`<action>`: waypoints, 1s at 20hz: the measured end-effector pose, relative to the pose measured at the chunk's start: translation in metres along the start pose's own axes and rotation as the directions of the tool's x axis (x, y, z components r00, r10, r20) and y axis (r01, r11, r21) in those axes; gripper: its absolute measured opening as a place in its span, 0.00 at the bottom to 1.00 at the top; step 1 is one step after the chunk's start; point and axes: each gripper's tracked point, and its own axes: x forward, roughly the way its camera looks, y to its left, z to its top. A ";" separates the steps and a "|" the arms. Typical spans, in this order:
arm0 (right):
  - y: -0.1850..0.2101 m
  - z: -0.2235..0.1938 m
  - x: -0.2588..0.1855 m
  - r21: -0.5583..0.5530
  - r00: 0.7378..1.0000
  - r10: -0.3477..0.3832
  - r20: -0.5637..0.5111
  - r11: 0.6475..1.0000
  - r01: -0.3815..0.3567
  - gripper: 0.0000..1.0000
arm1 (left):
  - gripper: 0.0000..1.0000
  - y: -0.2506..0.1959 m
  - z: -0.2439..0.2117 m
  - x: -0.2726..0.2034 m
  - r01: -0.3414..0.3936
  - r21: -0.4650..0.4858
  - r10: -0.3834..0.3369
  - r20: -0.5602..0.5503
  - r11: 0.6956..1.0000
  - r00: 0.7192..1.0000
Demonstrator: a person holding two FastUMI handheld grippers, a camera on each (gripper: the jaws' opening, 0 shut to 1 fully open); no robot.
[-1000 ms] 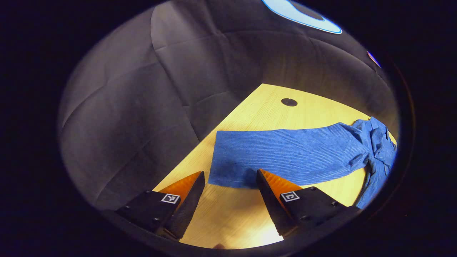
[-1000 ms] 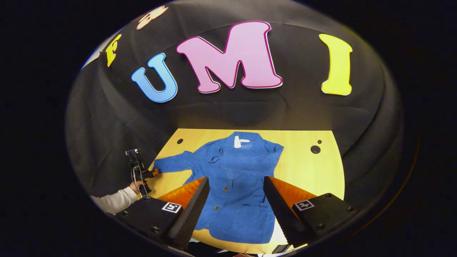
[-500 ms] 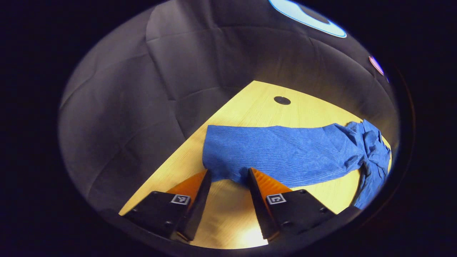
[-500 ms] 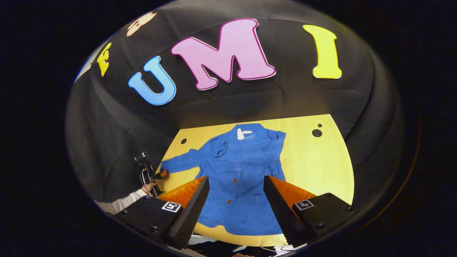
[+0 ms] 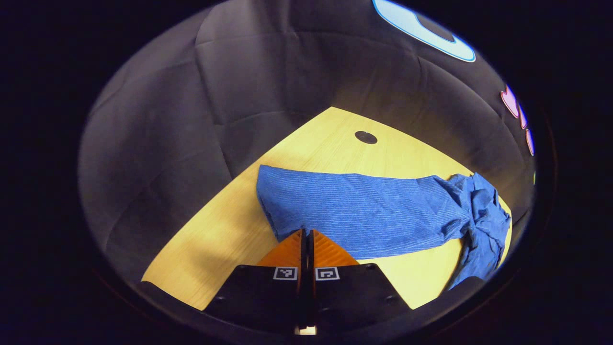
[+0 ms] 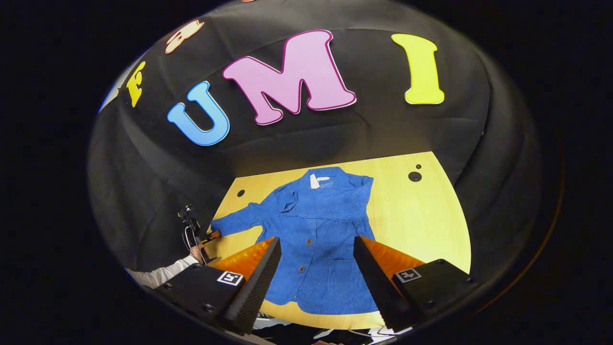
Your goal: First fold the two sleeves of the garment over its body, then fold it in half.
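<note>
sleeve (image 5: 364,211) runs long from your left gripper (image 5: 306,235), pinched on its cuff, away rightward to the jacket (image 6: 321,239) on the table (image 6: 421,225). fold along that axis. your right gripper (image 6: 313,258) hovers wide apart above the hem, holding nothing.

There is 1 garment (image 6: 321,239), a blue jacket, and it lies on 1 table (image 6: 421,225). The jacket has 1 sleeve (image 5: 354,208) that is stretched out to the side, 1 white tag (image 6: 316,180) at the collar, and 3 buttons (image 6: 310,242) that can be counted on the front. In the table top there are 3 dark round holes (image 6: 414,176) in the right gripper view: 2 close together at one far corner and 1 at the other. There are 2 tools: the left tool (image 5: 305,235) and the right tool (image 6: 316,254). 1 hand (image 6: 197,251) with 1 white sleeve cuff (image 6: 165,273) is seen.
</note>
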 end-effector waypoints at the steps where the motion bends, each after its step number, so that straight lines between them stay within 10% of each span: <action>1: -0.001 -0.002 0.001 0.006 1.000 0.000 -0.005 1.000 0.000 0.98 | 0.00 -0.006 0.010 -0.003 0.024 -0.016 -0.024 0.028 1.000 0.999; 7: -0.009 -0.005 0.007 0.041 0.999 0.036 0.006 0.999 -0.036 0.98 | 0.00 -0.052 0.087 -0.068 0.107 0.087 -0.123 0.195 0.990 0.973; 12: -0.021 -0.004 0.005 0.051 0.998 0.066 0.016 0.996 -0.066 0.98 | 0.00 -0.145 0.148 -0.123 0.183 0.256 -0.270 0.365 0.949 0.891; 20: -0.074 0.008 -0.021 0.093 0.998 0.038 0.051 0.995 -0.042 0.98 | 0.00 -0.364 0.149 -0.193 0.365 0.534 -0.575 0.301 0.762 0.760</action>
